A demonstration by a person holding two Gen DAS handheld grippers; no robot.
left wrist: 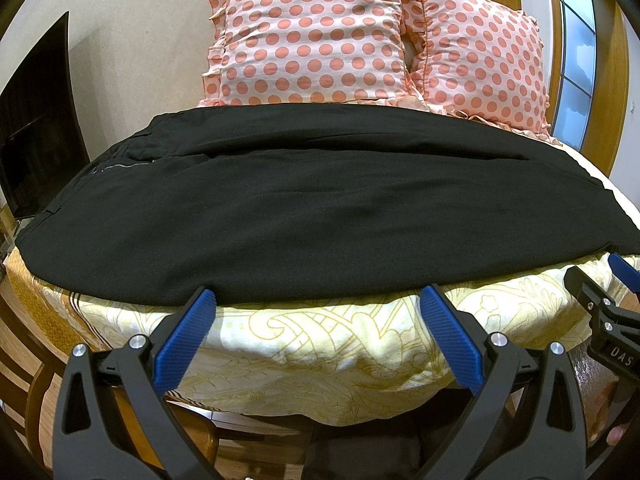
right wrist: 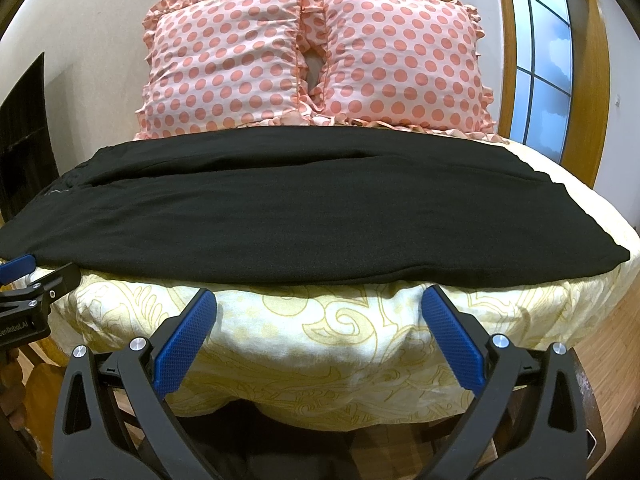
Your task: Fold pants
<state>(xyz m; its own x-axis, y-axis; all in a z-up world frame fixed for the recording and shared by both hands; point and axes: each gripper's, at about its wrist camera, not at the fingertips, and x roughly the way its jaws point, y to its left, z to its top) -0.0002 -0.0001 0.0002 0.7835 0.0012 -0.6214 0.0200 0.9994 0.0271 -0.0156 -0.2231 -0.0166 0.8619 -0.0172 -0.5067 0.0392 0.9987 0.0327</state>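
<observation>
Black pants lie flat across the bed, waistband and zipper at the left, leg hems at the right; they also show in the right wrist view. My left gripper is open and empty, its blue fingertips at the pants' near edge, left of the middle. My right gripper is open and empty, just short of the near edge toward the hem end. Each gripper shows at the edge of the other's view: the right one, the left one.
The bed has a yellow patterned sheet that hangs over its near edge. Two pink polka-dot pillows stand behind the pants. A dark TV screen is at the left, a window at the right.
</observation>
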